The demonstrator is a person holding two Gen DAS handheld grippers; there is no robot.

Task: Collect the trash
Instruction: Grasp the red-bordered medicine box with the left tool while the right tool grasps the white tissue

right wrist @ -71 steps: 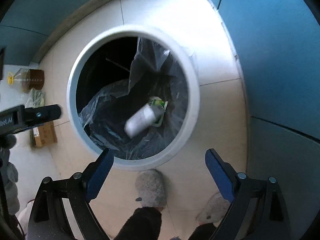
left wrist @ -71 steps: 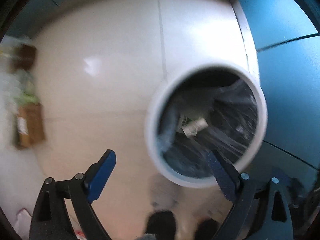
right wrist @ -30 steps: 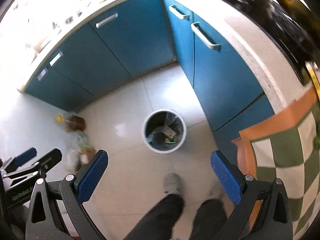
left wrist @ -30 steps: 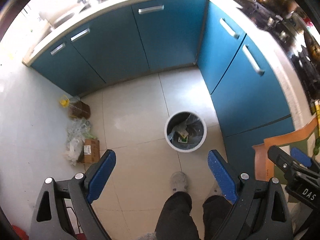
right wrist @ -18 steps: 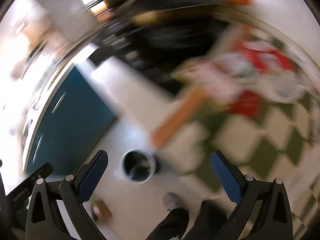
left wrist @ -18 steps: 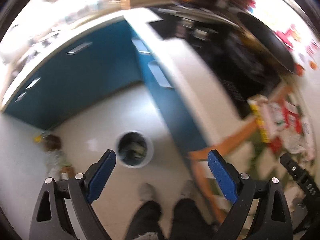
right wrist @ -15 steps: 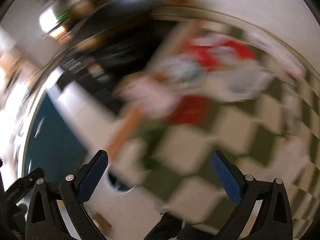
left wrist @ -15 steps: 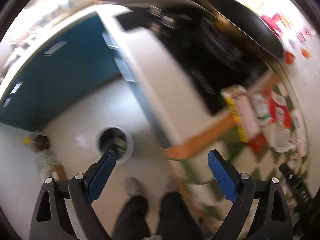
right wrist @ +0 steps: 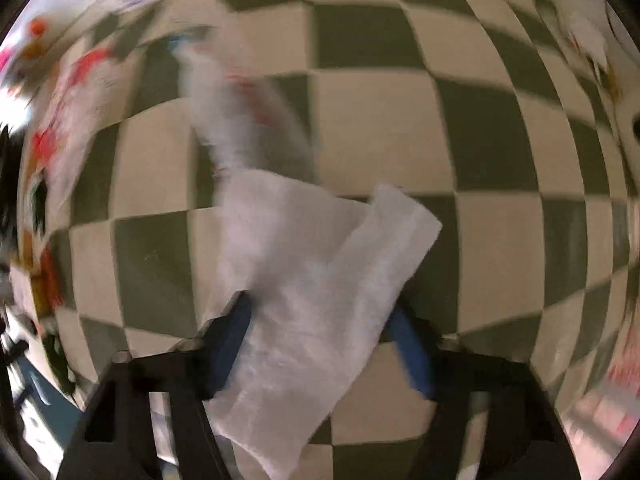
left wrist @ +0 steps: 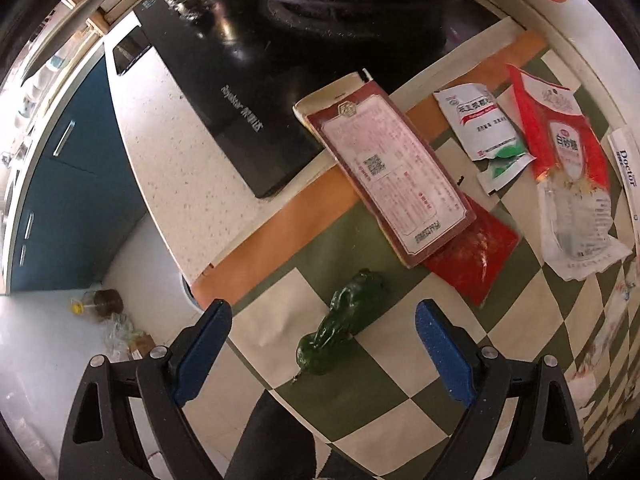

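The left gripper (left wrist: pixel 320 344) hangs with fingers spread above a wrinkled dark green pepper (left wrist: pixel 344 326) on the green-and-cream checked cloth (left wrist: pixel 400 400). The right gripper (right wrist: pixel 320 340), blurred, seems clenched around a crumpled white paper tissue (right wrist: pixel 316 280).

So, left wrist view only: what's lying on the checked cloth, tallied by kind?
Boxes: 2, the maroon box and the white Doctor box
Packets: 3, the red packet, the white sachet and the red-and-clear bag
Vegetables: 1, the green pepper
Total: 6
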